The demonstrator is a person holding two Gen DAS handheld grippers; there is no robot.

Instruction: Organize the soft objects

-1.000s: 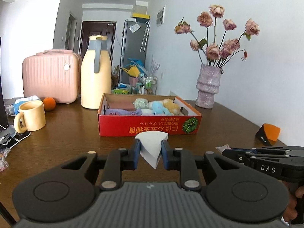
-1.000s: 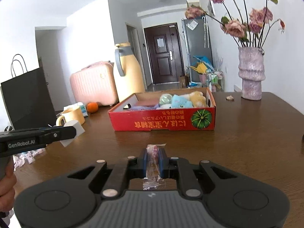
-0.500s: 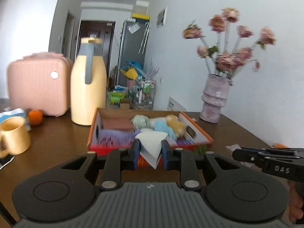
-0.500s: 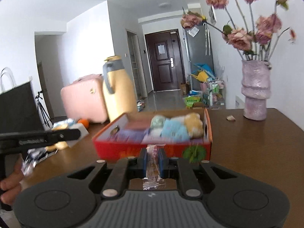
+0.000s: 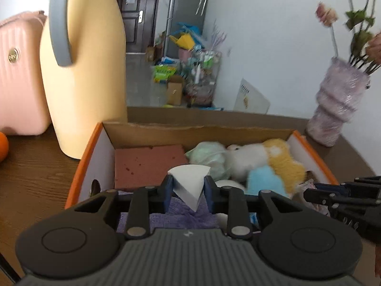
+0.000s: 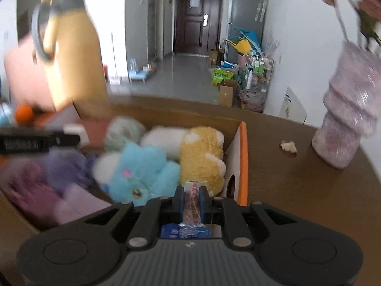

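Note:
My left gripper (image 5: 188,188) is shut on a white wedge sponge (image 5: 190,183) and holds it over the near left part of the red cardboard box (image 5: 85,164). My right gripper (image 6: 191,195) is shut on a small plastic-wrapped packet (image 6: 191,202) above the box's near right corner (image 6: 241,164). The box holds a pink sponge block (image 5: 145,164), a purple towel (image 5: 181,217), a green ball (image 5: 209,157), and white, yellow and blue plush toys (image 6: 142,171). The right gripper shows at the right of the left wrist view (image 5: 307,193).
A tall yellow jug (image 5: 85,71) and a pink case (image 5: 16,76) stand behind the box at left, with an orange (image 5: 2,145) beside them. A purple vase of dried roses (image 6: 345,119) stands on the wooden table at right, a small crumpled scrap (image 6: 289,146) near it.
Both grippers have moved forward from in front of the box to above it, each still holding its object. The box now fills the lower part of both views.

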